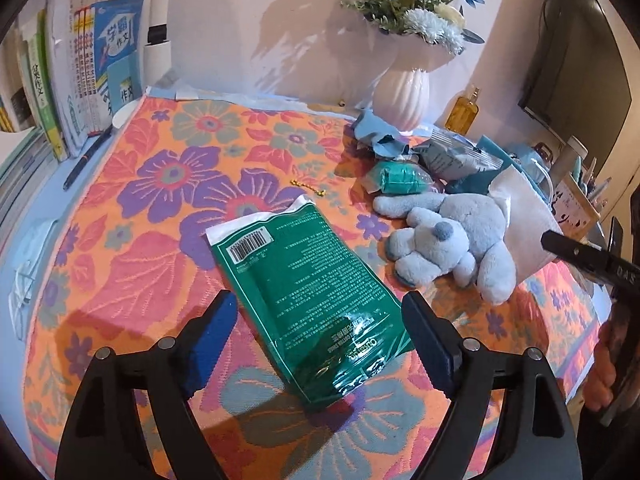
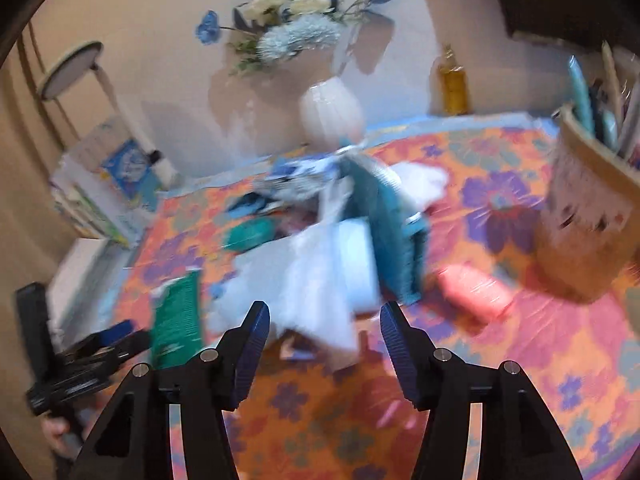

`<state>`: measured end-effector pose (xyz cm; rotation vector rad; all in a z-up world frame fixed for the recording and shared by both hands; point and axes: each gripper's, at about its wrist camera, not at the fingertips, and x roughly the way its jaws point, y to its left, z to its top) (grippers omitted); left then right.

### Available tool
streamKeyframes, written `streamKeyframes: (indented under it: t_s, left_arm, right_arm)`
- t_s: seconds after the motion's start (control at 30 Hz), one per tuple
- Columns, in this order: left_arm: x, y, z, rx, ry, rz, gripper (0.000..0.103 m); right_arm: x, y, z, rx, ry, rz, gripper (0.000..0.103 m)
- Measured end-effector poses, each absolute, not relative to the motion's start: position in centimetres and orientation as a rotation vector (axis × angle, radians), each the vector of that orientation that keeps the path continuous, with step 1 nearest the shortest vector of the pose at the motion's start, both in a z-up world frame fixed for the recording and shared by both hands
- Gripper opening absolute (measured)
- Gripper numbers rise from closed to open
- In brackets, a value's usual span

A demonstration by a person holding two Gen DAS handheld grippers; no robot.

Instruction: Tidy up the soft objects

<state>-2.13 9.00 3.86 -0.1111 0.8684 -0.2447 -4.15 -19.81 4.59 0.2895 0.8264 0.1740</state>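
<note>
A green cotton-pad bag (image 1: 308, 300) lies flat on the floral cloth (image 1: 140, 248). My left gripper (image 1: 320, 320) is open, its jaws on either side of the bag's near end, not closed on it. A pale blue plush dog (image 1: 444, 244) lies to the right, beside a teal roll (image 1: 400, 178) and a pile of blue and white packets (image 1: 448, 156). The right wrist view is blurred: my right gripper (image 2: 324, 328) is open and empty before a white packet (image 2: 320, 276) and a teal bag (image 2: 394, 236). The green bag (image 2: 176, 316) and left gripper (image 2: 116, 340) show at its left.
A white vase with flowers (image 1: 402, 96) and an amber bottle (image 1: 462, 112) stand at the back. Books (image 1: 80, 80) line the left wall, with a pen (image 1: 86, 158) beside them. A paper pen holder (image 2: 588, 216) stands at the right, a pink object (image 2: 476, 292) near it.
</note>
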Motion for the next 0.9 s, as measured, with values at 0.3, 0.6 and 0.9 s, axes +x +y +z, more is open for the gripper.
streamKeyframes:
  t_s: [0.3,0.6,0.9]
  left_arm:
    - [-0.9,8.4,2.1,-0.139,0.914,-0.270,0.083]
    - [1.0,6.8,2.5,-0.209,0.992,-0.231,0.099]
    - [3.0,2.4,1.3,0.042,1.019,-0.057,0.100]
  right_arm:
    - [-5.6,-27.6,3.3,0.295,0.873,0.032,0.061]
    - [-0.9,-27.0,0.4,0.213,0.942,0.081,0.063]
    - [-0.4,-27.1,-0.5,0.196,0.906,0.061,0.047]
